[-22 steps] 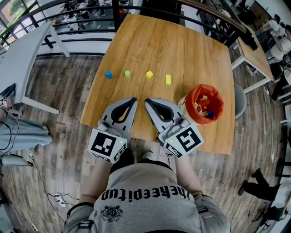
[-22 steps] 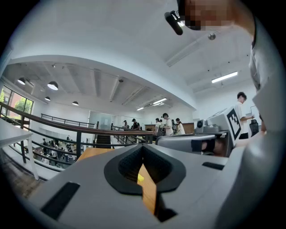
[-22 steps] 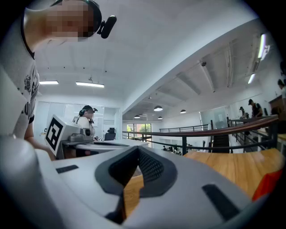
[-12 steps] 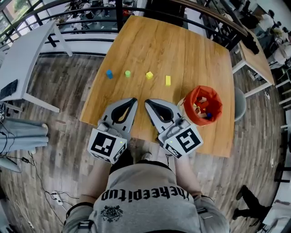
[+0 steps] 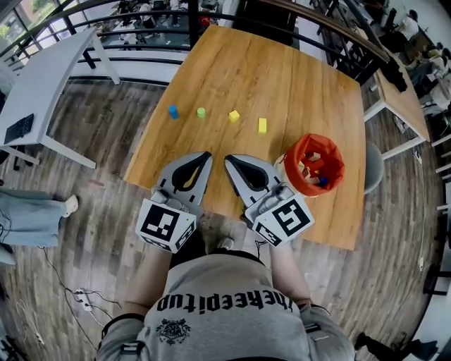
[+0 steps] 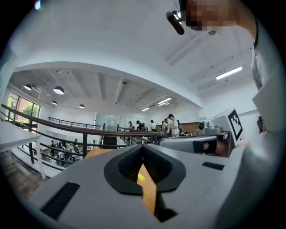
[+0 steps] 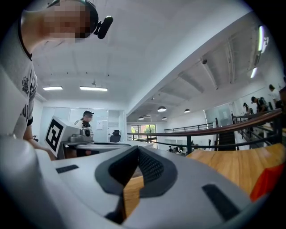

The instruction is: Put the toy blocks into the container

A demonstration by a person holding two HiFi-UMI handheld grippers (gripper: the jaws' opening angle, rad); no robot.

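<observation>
A wooden table (image 5: 282,77) fills the upper middle of the head view, on a plank floor (image 5: 91,204), with a white table (image 5: 42,92) at upper left and a dark railing (image 5: 141,15) along the top.

Both grippers lie side by side at the table's near edge, low in the centre, pointing up the frame. The left gripper (image 5: 206,155) has its jaws pressed together with nothing between them; its own view shows only the tabletop and a small yellow speck through the gap behind the tips. The right gripper (image 5: 228,157) is likewise clenched and empty. Whether either touches the table cannot be told.

Four blocks sit in a loose row across the table, above the grippers and well apart from them: a blue block (image 5: 173,111) furthest left, a green block (image 5: 201,112), a yellow cube (image 5: 234,115) and a yellow block (image 5: 262,125). The red container (image 5: 294,162) stands just right of the right gripper, with several blocks already inside.
</observation>
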